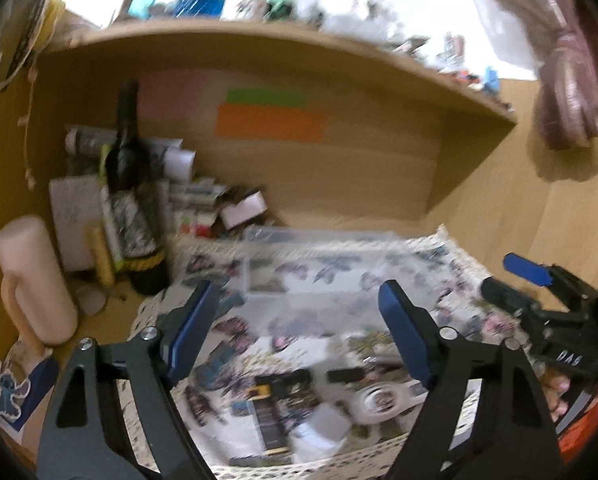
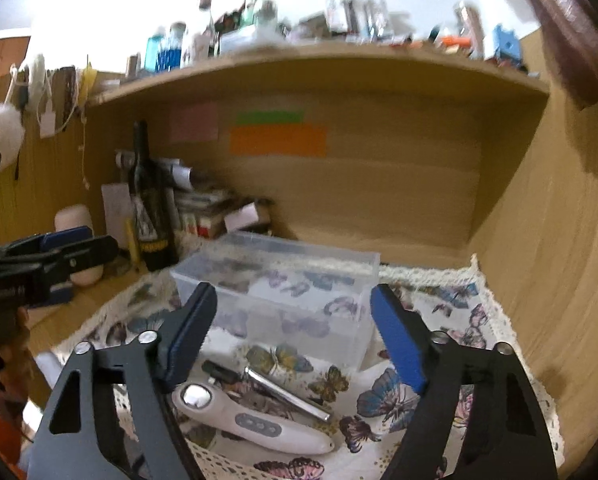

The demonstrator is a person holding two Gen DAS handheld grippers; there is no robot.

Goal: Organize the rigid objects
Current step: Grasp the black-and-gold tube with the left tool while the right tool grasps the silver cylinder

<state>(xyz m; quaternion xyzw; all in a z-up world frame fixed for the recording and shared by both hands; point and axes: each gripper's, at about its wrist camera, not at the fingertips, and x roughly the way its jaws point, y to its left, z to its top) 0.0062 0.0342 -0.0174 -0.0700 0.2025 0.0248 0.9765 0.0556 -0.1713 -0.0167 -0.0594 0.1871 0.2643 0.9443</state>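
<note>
A clear plastic box (image 2: 283,292) stands on the butterfly-print cloth (image 2: 451,320); it also shows blurred in the left wrist view (image 1: 299,268). In front of it lie a white handheld device (image 2: 251,420), a silver metal rod (image 2: 287,394) and a small black piece (image 2: 219,370). The left wrist view shows a black and yellow object (image 1: 269,412), a white round device (image 1: 379,400) and a white cube (image 1: 325,426). My left gripper (image 1: 299,320) is open and empty above the cloth. My right gripper (image 2: 293,328) is open and empty above the white device.
A dark wine bottle (image 1: 133,200), a pale mug (image 1: 35,280) and small boxes (image 1: 235,208) crowd the back left of the wooden desk nook. A cluttered shelf (image 2: 299,60) runs overhead. Sticky notes (image 2: 277,140) hang on the back panel.
</note>
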